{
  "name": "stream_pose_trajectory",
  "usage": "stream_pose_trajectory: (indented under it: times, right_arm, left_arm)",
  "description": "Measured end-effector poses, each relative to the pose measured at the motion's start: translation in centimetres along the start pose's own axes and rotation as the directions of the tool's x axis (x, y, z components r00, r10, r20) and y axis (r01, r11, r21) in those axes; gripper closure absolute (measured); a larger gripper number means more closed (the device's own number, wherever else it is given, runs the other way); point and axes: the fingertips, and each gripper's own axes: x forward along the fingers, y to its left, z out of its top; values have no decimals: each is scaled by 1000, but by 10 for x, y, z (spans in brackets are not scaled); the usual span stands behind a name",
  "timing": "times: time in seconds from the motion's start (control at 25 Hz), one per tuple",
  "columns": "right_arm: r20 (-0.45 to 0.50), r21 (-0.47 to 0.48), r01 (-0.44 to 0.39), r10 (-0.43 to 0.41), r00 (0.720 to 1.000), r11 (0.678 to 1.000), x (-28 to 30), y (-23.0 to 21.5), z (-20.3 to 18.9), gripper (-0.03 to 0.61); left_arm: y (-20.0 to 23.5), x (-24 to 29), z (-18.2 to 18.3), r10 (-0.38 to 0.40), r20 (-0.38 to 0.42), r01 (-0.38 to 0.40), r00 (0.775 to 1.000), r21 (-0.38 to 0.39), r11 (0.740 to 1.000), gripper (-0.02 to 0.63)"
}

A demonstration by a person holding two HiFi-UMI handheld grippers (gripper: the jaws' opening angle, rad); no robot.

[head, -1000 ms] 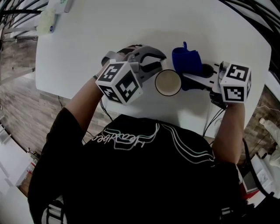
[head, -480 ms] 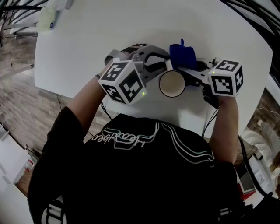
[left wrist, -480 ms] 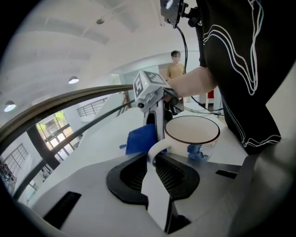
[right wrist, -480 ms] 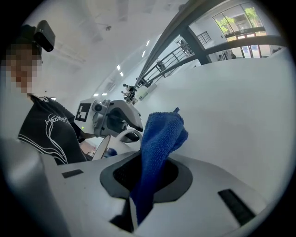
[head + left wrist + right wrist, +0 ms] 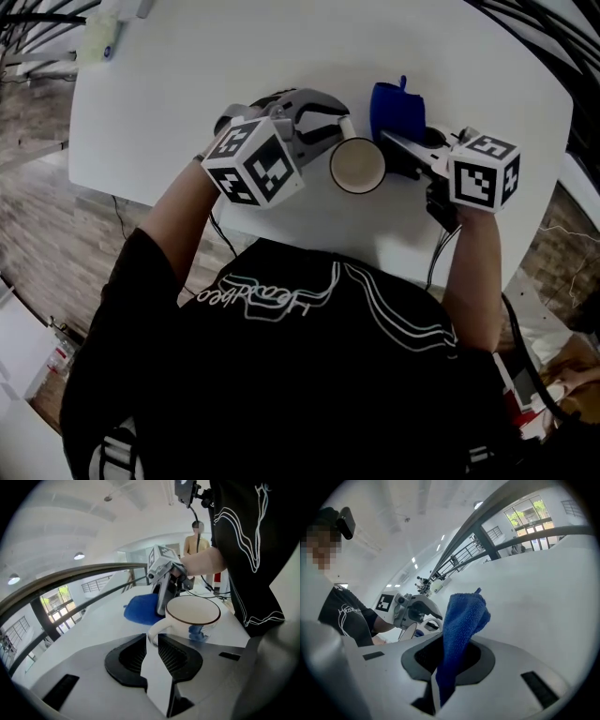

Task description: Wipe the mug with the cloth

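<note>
white bench (image 5: 187,112) above a grey wood-plank floor (image 5: 37,216); ceiling lamps (image 5: 78,556) lit, daylight through windows (image 5: 529,515).

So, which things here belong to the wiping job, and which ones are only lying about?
Job: mug, held by its handle in the left gripper; blue cloth, clamped in the right gripper.
Lying about: pale small items at the table's far left corner, unidentifiable.

Hidden behind the right gripper (image 5: 450,645) body, left of the cloth (image 5: 462,615), save a rim sliver: the mug (image 5: 408,632). Buried between its jaws: the cloth's lower end.
</note>
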Motion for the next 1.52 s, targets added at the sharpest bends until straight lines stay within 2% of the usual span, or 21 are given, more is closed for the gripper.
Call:
stream_pose_trajectory:
  times: [0.2, 0.4, 0.52, 0.64, 0.72, 0.8, 0.96, 1.16, 1.28, 1.52]
  right_arm:
    - [122, 27, 100, -102, 987, 995, -22, 0, 8, 525]
    - [262, 2, 130, -126, 957, 991, -71, 28, -2, 525]
    - [308, -61, 141, -116, 945, 988, -91, 58, -15, 525]
    - [342, -120, 134, -85, 936, 984, -106, 100, -31, 525]
    - [368, -148, 125, -63, 928, 981, -115, 132, -45, 525]
    - [388, -179, 114, -36, 921, 977, -122, 163, -57, 525]
    - [408, -241, 104, 4, 913, 965, -147, 216, -83, 525]
    - [452, -294, 116, 31, 892, 949, -185, 262, -111, 525]
    - [488, -317, 127, 46, 872, 940, -200, 282, -117, 525]
    - [496, -331, 132, 54, 866, 934, -214, 308, -137, 525]
  left_arm:
    - [7, -13, -15, 49, 3, -49, 999, -128, 991, 508]
    - [-6, -36, -16, 169, -34, -173, 985, -208, 963, 508]
    - [-25, -58, -16, 239, -28, -235, 971, -318, 918, 508]
    - [-50, -86, 0, 349, 11, -308, 937, -444, 841, 522]
    - [-75, -103, 22, 397, 57, -315, 916, -510, 800, 557]
    - [-102, -118, 52, 411, 132, -275, 902, -558, 783, 586]
    - [-159, -141, 125, 390, 272, -160, 880, -603, 782, 604]
    - [-219, -160, 192, 364, 342, -142, 866, -531, 836, 606]
    - [-240, -174, 220, 364, 377, -149, 851, -492, 858, 606]
    - [-267, -182, 245, 366, 402, -139, 839, -491, 860, 606]
